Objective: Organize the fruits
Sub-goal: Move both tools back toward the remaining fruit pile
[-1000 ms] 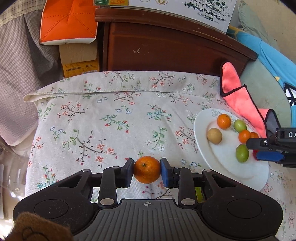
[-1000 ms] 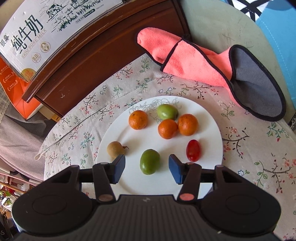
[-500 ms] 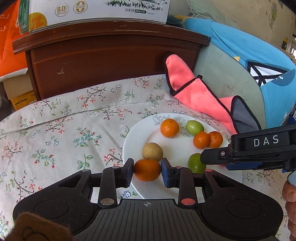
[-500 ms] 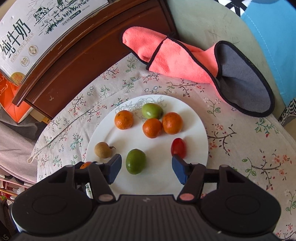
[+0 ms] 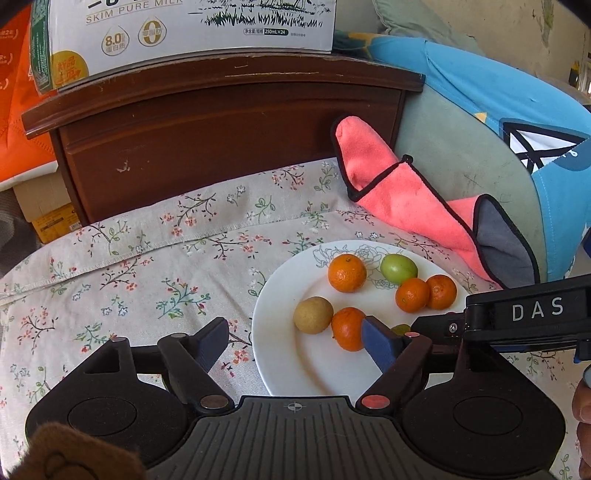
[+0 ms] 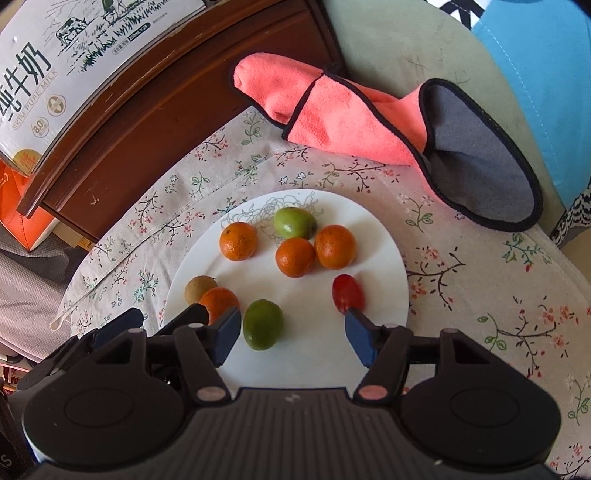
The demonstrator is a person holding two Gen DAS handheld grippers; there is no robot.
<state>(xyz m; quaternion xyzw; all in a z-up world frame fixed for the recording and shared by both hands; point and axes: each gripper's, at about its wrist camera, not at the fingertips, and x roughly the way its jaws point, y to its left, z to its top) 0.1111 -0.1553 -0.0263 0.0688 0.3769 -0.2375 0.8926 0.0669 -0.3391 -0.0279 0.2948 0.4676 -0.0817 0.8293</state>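
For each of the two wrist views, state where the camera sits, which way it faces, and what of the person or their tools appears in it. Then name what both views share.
Left wrist view: sits on the left gripper, looking forward and down at the white plate; its open fingers, the right gripper's side and a bit of hand show.
Right wrist view: sits on the right gripper, looking down over the plate; its open fingers straddle a green fruit, the left gripper at lower left.
Shared: plate, released orange, pink cloth, milk carton.
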